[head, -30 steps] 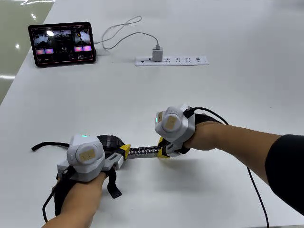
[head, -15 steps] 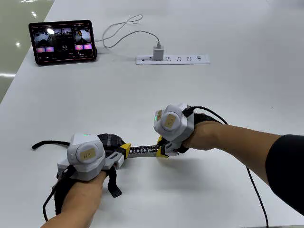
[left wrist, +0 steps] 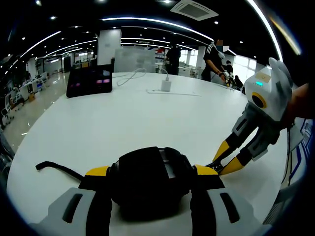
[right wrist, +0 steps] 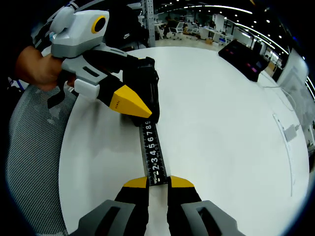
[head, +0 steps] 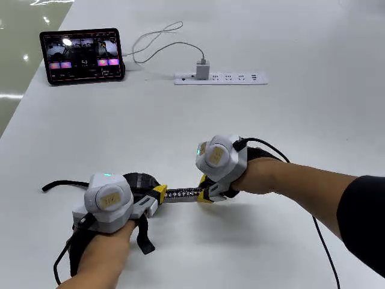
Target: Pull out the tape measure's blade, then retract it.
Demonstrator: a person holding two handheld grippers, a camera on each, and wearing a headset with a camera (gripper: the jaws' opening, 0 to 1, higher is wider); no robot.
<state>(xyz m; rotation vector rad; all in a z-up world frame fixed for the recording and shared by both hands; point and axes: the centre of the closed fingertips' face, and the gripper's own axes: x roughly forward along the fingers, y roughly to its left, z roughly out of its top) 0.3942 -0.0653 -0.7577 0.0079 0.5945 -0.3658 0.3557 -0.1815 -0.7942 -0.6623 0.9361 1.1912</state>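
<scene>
The black tape measure case point(left wrist: 150, 182) sits on the white table with my left gripper point(left wrist: 151, 170) shut on it, one yellow-tipped jaw on each side. In the head view the case point(head: 139, 179) lies just beyond the left gripper point(head: 155, 194). A short length of blade point(right wrist: 151, 155) with printed numbers runs out of the case point(right wrist: 143, 91) across the table. My right gripper point(right wrist: 157, 183) is shut on the blade's end. In the head view the blade point(head: 183, 193) spans the small gap to the right gripper point(head: 204, 194).
The case's black strap point(head: 60, 183) trails left on the table point(head: 289, 120). At the far side stand a tablet point(head: 82, 55) and a white power strip point(head: 234, 78) with a charger point(head: 203, 70) and cable. A black cord point(head: 319, 232) hangs from the right gripper.
The head camera has shifted slightly. Both grippers keep their holds and the drawn-out blade looks about the same length.
</scene>
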